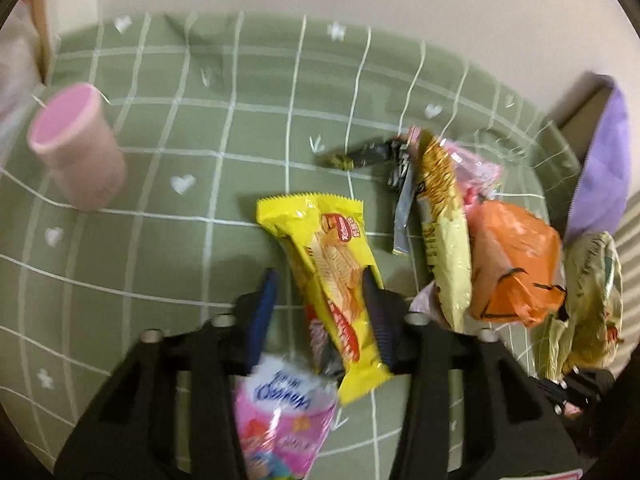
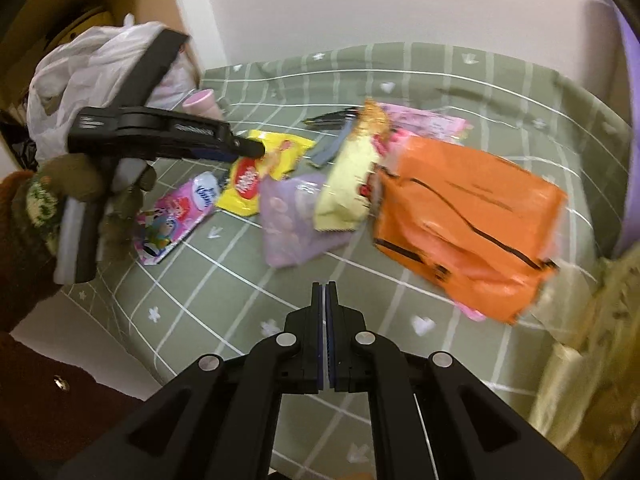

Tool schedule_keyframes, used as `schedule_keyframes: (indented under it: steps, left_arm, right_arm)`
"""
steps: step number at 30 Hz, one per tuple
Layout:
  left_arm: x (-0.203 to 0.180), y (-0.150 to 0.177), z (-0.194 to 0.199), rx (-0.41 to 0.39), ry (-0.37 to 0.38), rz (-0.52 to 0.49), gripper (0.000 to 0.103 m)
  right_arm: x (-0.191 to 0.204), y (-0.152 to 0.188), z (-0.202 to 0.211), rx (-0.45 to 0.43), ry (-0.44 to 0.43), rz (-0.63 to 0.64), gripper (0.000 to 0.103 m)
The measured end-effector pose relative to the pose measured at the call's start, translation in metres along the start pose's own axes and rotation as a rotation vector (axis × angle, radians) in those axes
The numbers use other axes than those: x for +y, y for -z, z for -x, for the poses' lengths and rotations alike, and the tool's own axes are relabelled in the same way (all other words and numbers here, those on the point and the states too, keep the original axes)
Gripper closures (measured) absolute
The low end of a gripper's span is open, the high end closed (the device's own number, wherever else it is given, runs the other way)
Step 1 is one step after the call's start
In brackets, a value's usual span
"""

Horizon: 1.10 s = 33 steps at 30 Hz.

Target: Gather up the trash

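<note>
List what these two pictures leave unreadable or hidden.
- Yellow wrapper: print blurred in both views; left hand-held gripper covers its lower part in the left wrist view.
- Pink wrapper: cut by the bottom edge there.
- Purple packet: partly under the pale yellow packet, right wrist view.
- Orange packet: motion-blurred.

Home setting, likely a living room or bedroom. Table under a sage-green grid tablecloth (image 1: 168, 152) printed with white hearts, against a plain pale wall. Snack wrappers (image 2: 464, 216) scattered on it. Pink cup (image 1: 76, 144) at one edge; cardboard box (image 2: 132, 0) with plastic bags beside it.
</note>
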State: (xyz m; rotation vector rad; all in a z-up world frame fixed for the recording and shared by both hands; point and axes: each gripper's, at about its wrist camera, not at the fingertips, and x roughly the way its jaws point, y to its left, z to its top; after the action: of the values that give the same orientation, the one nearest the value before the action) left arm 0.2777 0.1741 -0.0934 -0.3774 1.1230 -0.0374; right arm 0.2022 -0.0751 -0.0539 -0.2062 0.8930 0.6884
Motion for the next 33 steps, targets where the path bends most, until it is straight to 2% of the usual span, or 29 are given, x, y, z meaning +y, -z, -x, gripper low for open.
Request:
schedule_keyframes:
  steps: [2, 3, 7, 11, 14, 20, 25, 33]
  left_arm:
    - [-0.010, -0.001, -0.006, 0.019, 0.006, -0.022, 0.095]
    - [-0.016, -0.001, -0.004, 0.012, 0.012, -0.043, 0.096]
    - [-0.028, -0.001, 0.031, -0.084, 0.017, -0.084, 0.097]
    - [-0.013, 0.005, 0.088, -0.199, -0.021, -0.064, 0.097]
    - [0.004, 0.019, 0.115, -0.220, -0.067, -0.049, 0.097]
    - [0.047, 0.062, 0.124, -0.141, -0.154, 0.004, 0.097]
    - [0.064, 0.091, 0.111, -0.074, -0.169, 0.030, 0.097]
    - [0.056, 0.112, 0.082, 0.001, -0.113, 0.011, 0.097]
  right_arm:
    - [-0.006, 0.005, 0.006, -0.002, 0.014, -0.018, 0.099]
    - [-0.008, 0.006, 0.007, -0.003, 0.015, -0.022, 0.099]
    - [-0.012, 0.005, 0.010, -0.021, -0.015, -0.032, 0.099]
    - [0.000, -0.007, 0.001, -0.035, -0.085, -0.003, 0.099]
    - [0.017, -0.017, -0.010, -0.038, -0.173, 0.028, 0.099]
    - [0.058, -0.035, -0.038, 0.004, -0.284, 0.114, 0.099]
    - [0.077, -0.039, -0.044, 0.021, -0.302, 0.146, 0.099]
    - [0.081, -0.042, -0.057, 0.078, -0.314, 0.120, 0.099]
